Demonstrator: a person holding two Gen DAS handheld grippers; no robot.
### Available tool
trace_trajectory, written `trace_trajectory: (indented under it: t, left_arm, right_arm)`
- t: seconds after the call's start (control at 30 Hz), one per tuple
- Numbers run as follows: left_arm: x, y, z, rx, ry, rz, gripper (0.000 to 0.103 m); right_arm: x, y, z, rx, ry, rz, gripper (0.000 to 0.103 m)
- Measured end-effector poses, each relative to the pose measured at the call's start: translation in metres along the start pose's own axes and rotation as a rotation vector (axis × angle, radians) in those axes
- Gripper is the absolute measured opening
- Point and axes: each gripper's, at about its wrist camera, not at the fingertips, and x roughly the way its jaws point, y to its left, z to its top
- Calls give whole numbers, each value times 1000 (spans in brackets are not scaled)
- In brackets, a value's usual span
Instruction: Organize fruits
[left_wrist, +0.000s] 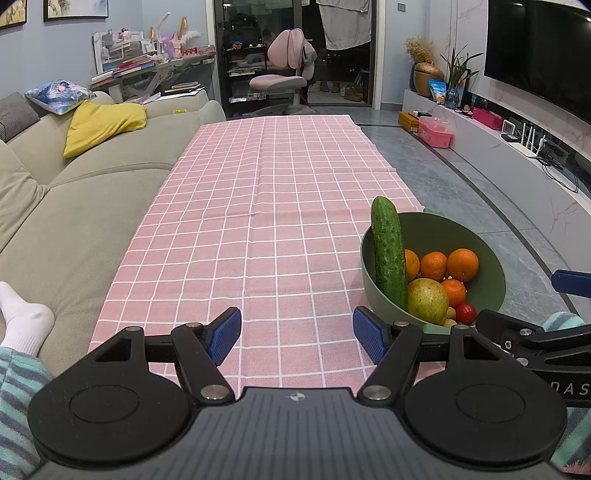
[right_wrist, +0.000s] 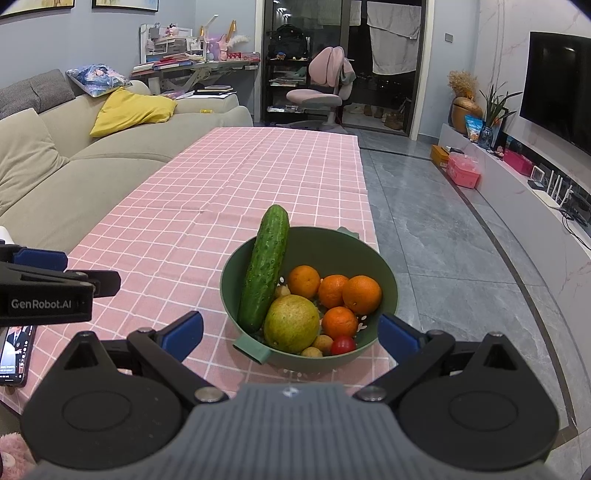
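A green bowl (right_wrist: 384, 273) stands near the right front edge of the pink checked tablecloth (right_wrist: 236, 184). It holds a cucumber (right_wrist: 264, 269) leaning on the left rim, several oranges (right_wrist: 362, 293), a yellow-green pear (right_wrist: 291, 323), a cherry tomato (right_wrist: 342, 345) and small brown fruits (right_wrist: 322, 342). My right gripper (right_wrist: 291, 338) is open, its jaws just in front of the bowl on either side. My left gripper (left_wrist: 297, 334) is open and empty over the cloth, left of the bowl (left_wrist: 491, 254). The cucumber (left_wrist: 388, 251) and pear (left_wrist: 427, 301) also show in the left wrist view.
A beige sofa (left_wrist: 74, 206) with a yellow cushion (left_wrist: 103, 123) runs along the table's left side. A phone (right_wrist: 14, 354) lies at the cloth's left front edge. Grey tiled floor (right_wrist: 443, 240) and a TV cabinet (right_wrist: 535, 206) lie to the right.
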Motion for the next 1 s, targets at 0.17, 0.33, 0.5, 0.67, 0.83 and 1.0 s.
trace_trajectory:
  t: [0.17, 0.33, 0.5, 0.67, 0.83, 1.0]
  left_arm:
    - [0, 0, 0, -1, 3, 0, 81]
    - [1, 0, 0, -2, 4, -1, 81]
    - [0, 1, 0, -2, 4, 0, 81]
    - [0, 1, 0, -4, 3, 0, 81]
    - [0, 1, 0, -6, 1, 5, 81]
    - [0, 1, 0, -4, 1, 7, 81]
  right_arm:
    - [0, 0, 0, -1, 0, 0, 97]
    - [0, 0, 0, 1, 0, 0, 97]
    - [0, -1, 0, 2, 2, -1, 97]
    - [0, -1, 0, 1, 2, -1, 97]
    - [0, -1, 0, 1, 1, -2, 99]
    - [1, -1, -1, 3, 3, -2, 99]
